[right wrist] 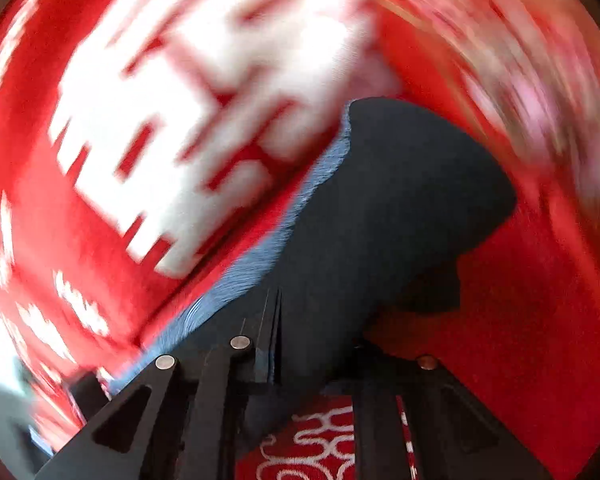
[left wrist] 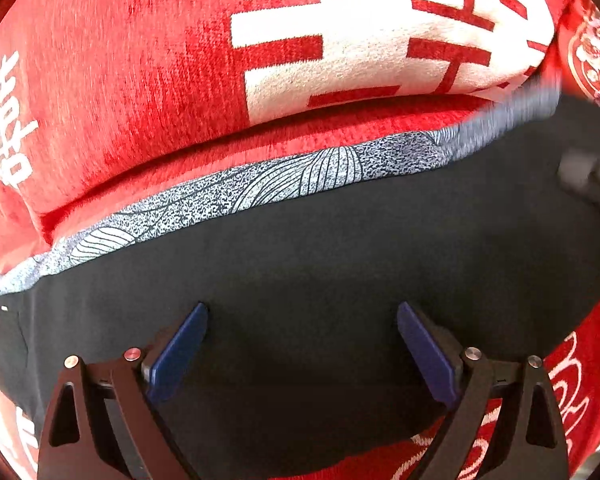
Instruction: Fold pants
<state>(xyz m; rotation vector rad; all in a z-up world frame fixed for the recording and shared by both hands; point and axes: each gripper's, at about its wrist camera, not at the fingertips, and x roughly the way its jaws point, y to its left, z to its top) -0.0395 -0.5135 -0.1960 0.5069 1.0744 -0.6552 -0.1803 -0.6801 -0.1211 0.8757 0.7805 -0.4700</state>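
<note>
The dark pants lie on a red and white patterned cover, with a blue-white patterned strip along their far edge. My left gripper hovers open over the dark cloth, its blue pads wide apart and empty. In the right wrist view the image is motion-blurred. My right gripper is shut on a fold of the pants, which rises from between its fingers. The patterned strip runs along the left side of that fold.
A red blanket with large white characters is bunched up just behind the pants. Red cover with white line pattern shows at the right and below. A dark gripper part is at the right edge of the left wrist view.
</note>
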